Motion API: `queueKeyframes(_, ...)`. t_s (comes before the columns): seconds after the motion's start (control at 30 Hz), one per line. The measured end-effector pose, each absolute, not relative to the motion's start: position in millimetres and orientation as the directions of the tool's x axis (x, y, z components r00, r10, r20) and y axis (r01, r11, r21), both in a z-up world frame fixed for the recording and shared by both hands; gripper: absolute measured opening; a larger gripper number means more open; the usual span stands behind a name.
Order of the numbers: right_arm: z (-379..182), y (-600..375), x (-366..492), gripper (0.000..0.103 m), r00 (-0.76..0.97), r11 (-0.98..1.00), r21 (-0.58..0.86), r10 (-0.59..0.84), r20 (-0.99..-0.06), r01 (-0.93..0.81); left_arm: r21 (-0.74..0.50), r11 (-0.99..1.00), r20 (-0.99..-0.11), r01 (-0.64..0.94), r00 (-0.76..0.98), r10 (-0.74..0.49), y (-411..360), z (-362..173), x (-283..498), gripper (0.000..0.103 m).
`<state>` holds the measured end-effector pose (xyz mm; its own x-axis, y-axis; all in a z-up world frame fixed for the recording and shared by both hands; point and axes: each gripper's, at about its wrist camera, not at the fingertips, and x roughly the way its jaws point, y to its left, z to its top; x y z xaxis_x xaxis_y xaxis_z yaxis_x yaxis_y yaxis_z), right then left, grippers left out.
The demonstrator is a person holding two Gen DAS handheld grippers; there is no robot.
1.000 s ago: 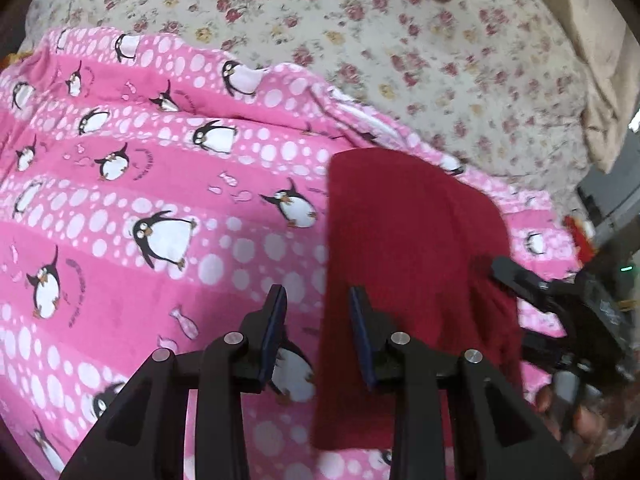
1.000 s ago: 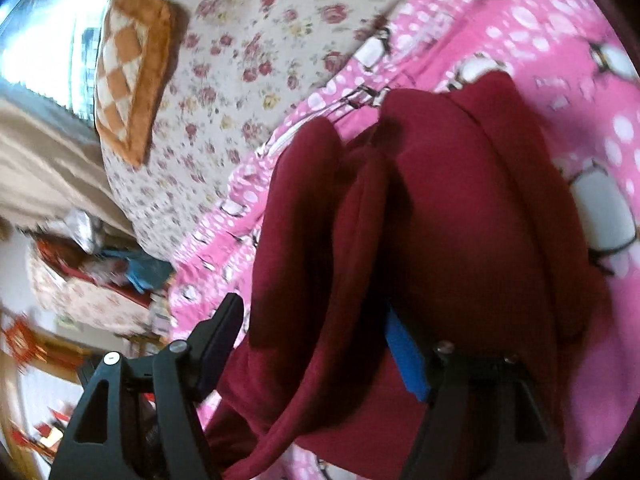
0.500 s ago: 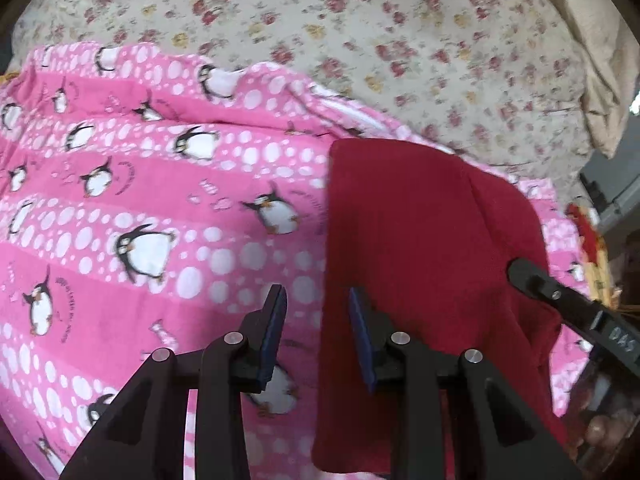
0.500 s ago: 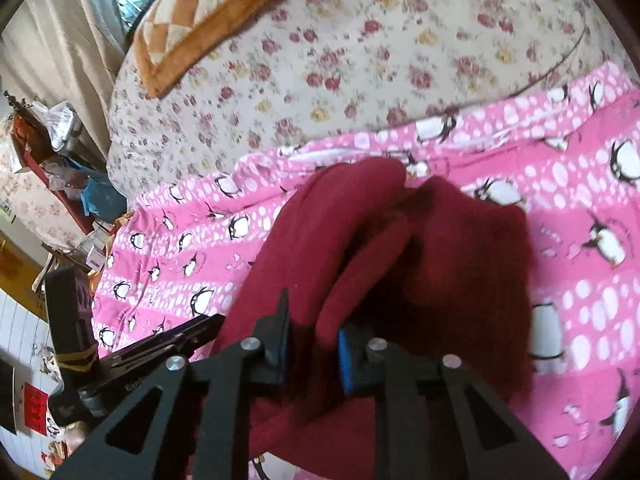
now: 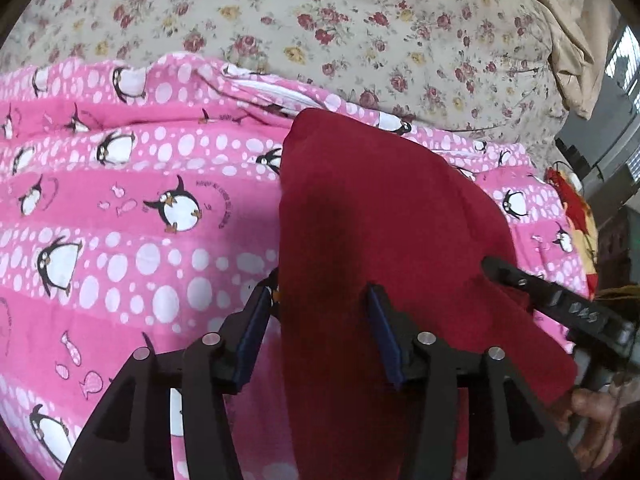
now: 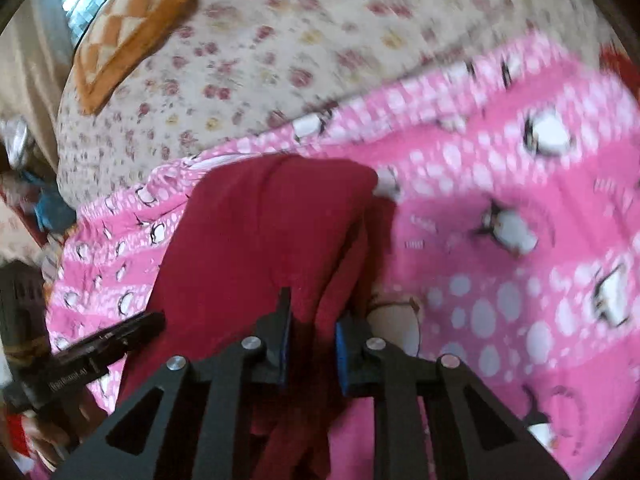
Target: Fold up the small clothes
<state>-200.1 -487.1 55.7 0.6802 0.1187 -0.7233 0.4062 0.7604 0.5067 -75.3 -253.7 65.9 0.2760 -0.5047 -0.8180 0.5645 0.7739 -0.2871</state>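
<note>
A dark red garment (image 5: 380,200) lies folded on a pink penguin blanket (image 5: 120,220). My left gripper (image 5: 320,312) hangs over the garment's left edge, and its jaws are opening. That edge sits between them, with one pad beside the cloth and the other over it, neither pressing. In the right wrist view my right gripper (image 6: 312,332) is shut on a raised fold of the red garment (image 6: 260,232). One finger of the right gripper (image 5: 520,284) shows at the garment's right edge in the left wrist view. The left gripper's finger (image 6: 120,332) shows at the left in the right wrist view.
The pink penguin blanket (image 6: 500,300) lies over a floral bedsheet (image 5: 360,20). An orange checked cushion (image 6: 128,20) sits at the far end of the bed. A beige curtain (image 5: 568,32) hangs at the right. A hand (image 5: 592,408) holds the right gripper.
My left gripper slid right onto the garment's left edge and its jaws spread. My right gripper went from wide open to shut on a fold of the garment and moved with it.
</note>
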Motion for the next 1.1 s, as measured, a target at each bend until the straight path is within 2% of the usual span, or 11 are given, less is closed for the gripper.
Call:
queueKeyframes(0.13, 64, -490, -208, 0.041, 0.685, 0.727, 0.538, 0.129, -0.717, 0.427, -0.283, 0.778, -0.820, 0.560, 0.279, -0.499, -251, 69, -76, 0.030)
queueKeyframes(0.33, 95, -472, -231, 0.051, 0.734, 0.730, 0.579, 0.159, -0.660, 0.363, -0.260, 0.782, -0.819, 0.567, 0.299, -0.489, -247, 75, -84, 0.030)
queueKeyframes(0.43, 101, -447, -232, 0.052, 0.713, 0.775, 0.557, 0.206, -0.670, 0.299, -0.242, 0.785, -0.819, 0.571, 0.314, -0.481, -247, 76, -88, 0.030)
queueKeyframes(0.5, 95, -431, -232, 0.051, 0.668, 0.826, 0.478, 0.178, -0.722, 0.297, -0.246, 0.784, -0.819, 0.571, 0.310, -0.483, -245, 77, -91, 0.030)
queueKeyframes(0.6, 71, -418, -236, 0.029, 0.566, 0.890, 0.339, 0.116, -0.816, 0.307, -0.259, 0.767, -0.819, 0.587, 0.288, -0.496, -240, 78, -98, 0.030)
queueKeyframes(0.63, 63, -419, -240, 0.029, 0.558, 0.885, 0.351, 0.132, -0.819, 0.306, -0.257, 0.764, -0.819, 0.592, 0.287, -0.497, -241, 79, -100, 0.030)
queueKeyframes(0.8, 73, -432, -256, 0.029, 0.603, 0.843, 0.432, 0.171, -0.779, 0.319, -0.155, 0.771, -0.816, 0.618, 0.360, -0.453, -246, 84, -116, 0.030)
queueKeyframes(0.87, 85, -441, -258, 0.034, 0.639, 0.821, 0.463, 0.164, -0.752, 0.334, -0.136, 0.775, -0.814, 0.618, 0.376, -0.443, -247, 84, -119, 0.030)
queueKeyframes(0.93, 96, -450, -255, 0.046, 0.664, 0.817, 0.444, 0.104, -0.741, 0.367, -0.132, 0.778, -0.813, 0.614, 0.382, -0.439, -247, 83, -119, 0.030)
queueKeyframes(0.97, 99, -452, -251, 0.048, 0.661, 0.820, 0.424, 0.077, -0.746, 0.384, -0.134, 0.779, -0.813, 0.612, 0.381, -0.439, -247, 82, -119, 0.030)
queueKeyframes(1.1, 89, -465, -219, 0.049, 0.632, 0.806, 0.413, 0.064, -0.772, 0.424, -0.141, 0.779, -0.815, 0.611, 0.376, -0.441, -247, 82, -117, 0.030)
